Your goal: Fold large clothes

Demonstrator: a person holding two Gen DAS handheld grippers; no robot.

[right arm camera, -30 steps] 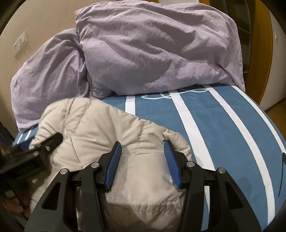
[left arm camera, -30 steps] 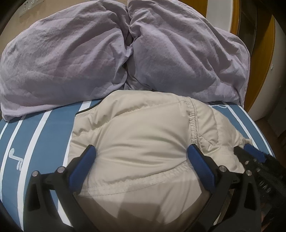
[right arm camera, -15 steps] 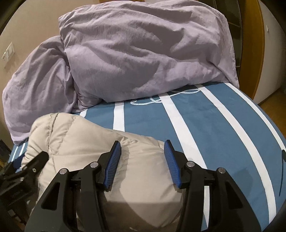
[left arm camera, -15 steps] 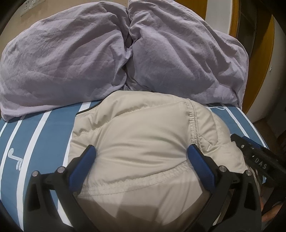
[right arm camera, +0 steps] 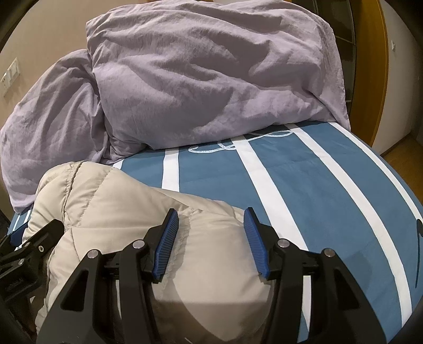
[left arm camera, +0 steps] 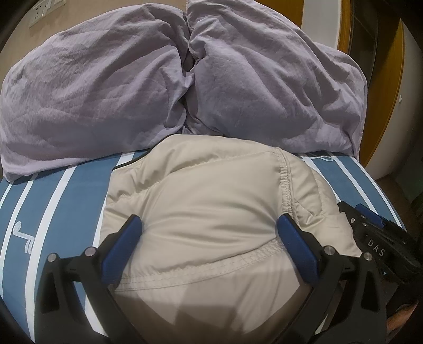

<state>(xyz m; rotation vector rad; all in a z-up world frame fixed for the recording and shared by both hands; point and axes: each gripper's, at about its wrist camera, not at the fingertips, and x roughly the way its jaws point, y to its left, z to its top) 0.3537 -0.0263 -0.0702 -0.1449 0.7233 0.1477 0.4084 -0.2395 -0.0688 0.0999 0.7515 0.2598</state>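
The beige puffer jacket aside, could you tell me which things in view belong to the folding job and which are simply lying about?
Part of the job:
- beige puffer jacket, bundled on the bed
- left gripper, jaws wide over the jacket
- right gripper, jaws apart over the jacket's edge

Just lying about:
- lilac duvet, heaped behind the jacket
- blue striped bedsheet
- wall socket

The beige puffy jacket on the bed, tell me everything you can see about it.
The beige jacket is a padded, quilted garment of smooth, slightly shiny fabric, with stitched seams and a gathered elastic seam. It lies bunched in a rounded heap on the blue-and-white striped bedcover, its far edge reaching the lilac duvet. The left gripper and right gripper both straddle it, jaws open.
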